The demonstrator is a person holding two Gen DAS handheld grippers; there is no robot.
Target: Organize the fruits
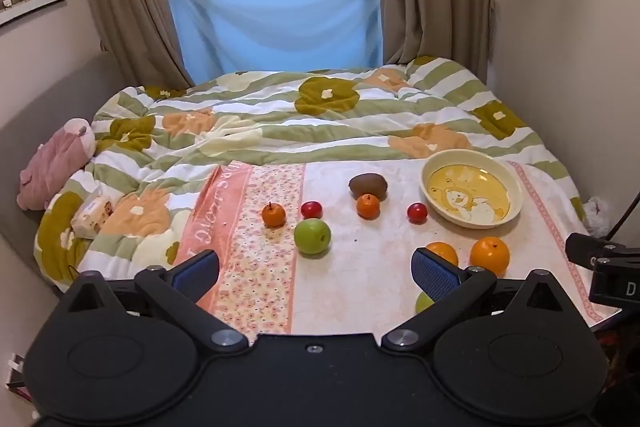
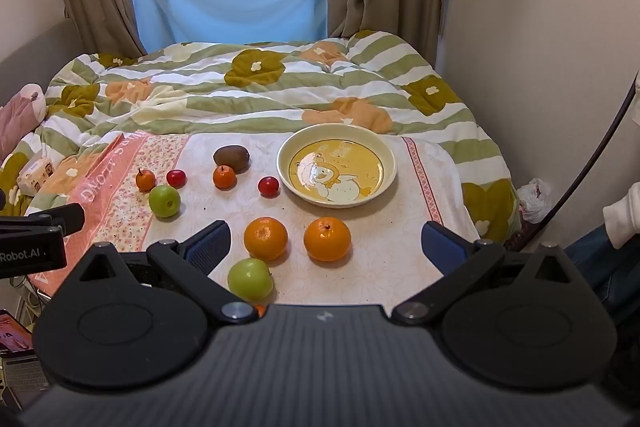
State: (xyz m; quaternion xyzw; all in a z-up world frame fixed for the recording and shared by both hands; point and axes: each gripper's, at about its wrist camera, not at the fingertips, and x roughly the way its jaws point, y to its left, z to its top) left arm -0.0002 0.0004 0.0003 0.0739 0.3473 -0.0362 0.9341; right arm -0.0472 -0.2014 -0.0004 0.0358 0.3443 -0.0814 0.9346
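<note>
**Nine fruits lying loose on the table, both grippers hanging open above the near edge**

Nine pieces are sitting on the patterned tablecloth, none of them in the yellow plate, which is standing at the far right of the cloth with its duck picture bare. Two large oranges are resting side by side nearest the right gripper: the left orange and the right orange are both lying in the gap ahead of its spread jaws, touched by neither finger. A green apple is sitting just below the left orange, close beside the right gripper's left blue pad but apart from it.

Farther off, a second green apple is lying ahead of the left gripper, between the lines of its wide-apart jaws and well short of contact. Behind that apple are sitting a small orange fruit with a stem and a red cherry tomato. A brown kiwi is resting toward the plate with another small orange fruit touching its front, and a second red cherry tomato is lying just beside the plate's near rim.

Both grippers are holding nothing, their fingers standing fully apart. Beyond the cloth, a green-striped floral quilt is covering the bed, with a pink plush toy and a pack of wipes lying at its left.
</note>
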